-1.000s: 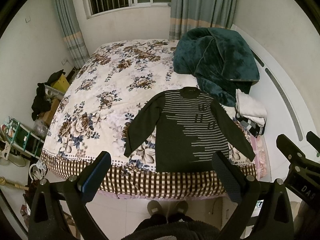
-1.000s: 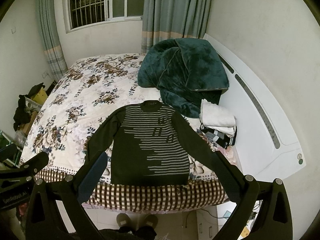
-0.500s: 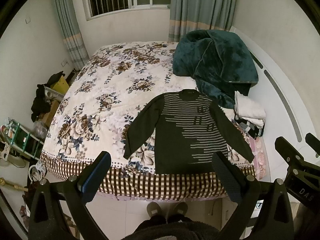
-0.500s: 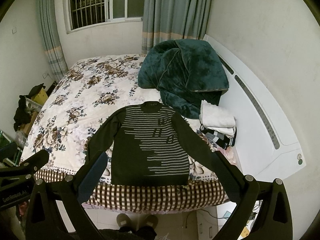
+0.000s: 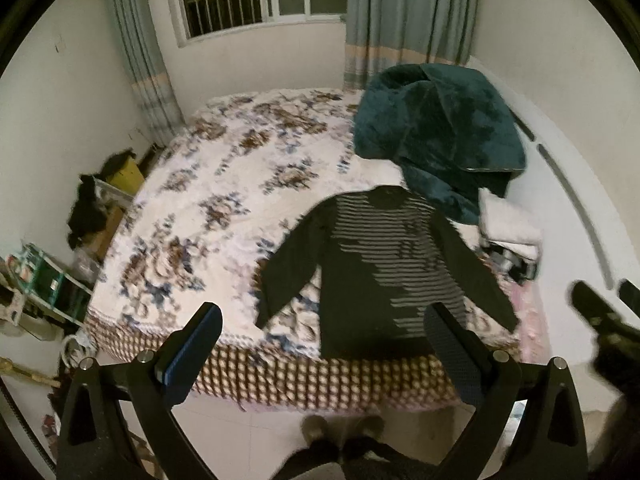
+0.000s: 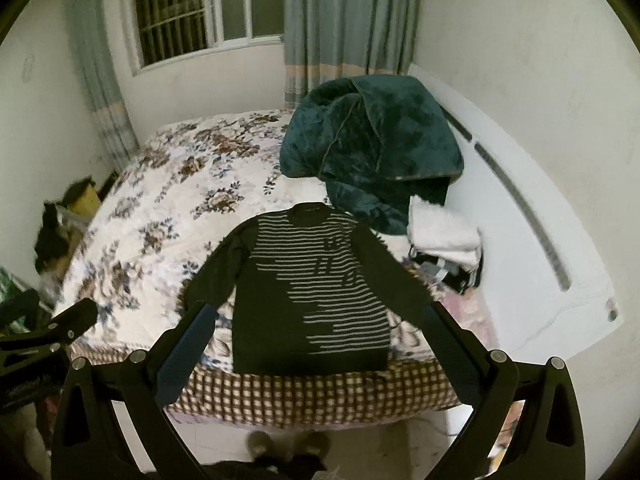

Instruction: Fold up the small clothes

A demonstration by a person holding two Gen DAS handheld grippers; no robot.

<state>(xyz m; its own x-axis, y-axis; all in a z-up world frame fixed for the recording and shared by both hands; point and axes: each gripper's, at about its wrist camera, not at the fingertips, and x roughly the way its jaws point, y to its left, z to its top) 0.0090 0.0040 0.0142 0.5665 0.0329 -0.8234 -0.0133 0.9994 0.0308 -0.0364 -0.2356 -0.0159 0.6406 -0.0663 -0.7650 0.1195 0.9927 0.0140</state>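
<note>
the bed point(image 6: 168, 208) carries a teal blanket point(image 6: 372, 148) hiding its far right corner. the sweater point(image 6: 316, 296) lies flat at the near edge, its print blurred. left tool point(image 5: 324, 344) and right tool point(image 6: 316, 348) both gape, empty.

One sweater point(image 6: 308, 296) is laid flat on one bed point(image 6: 168, 184), at its near edge. One green blanket point(image 6: 372, 148) is heaped at the far right. One stack of folded clothes point(image 6: 444, 248) is seen right of the sweater. Two grippers are counted, left point(image 5: 320, 344) and right point(image 6: 316, 340). Two curtains point(image 6: 348, 20) and one window point(image 6: 200, 4) are seen on the far wall. Two shoes point(image 6: 288, 444) are seen on the floor, near.
</note>
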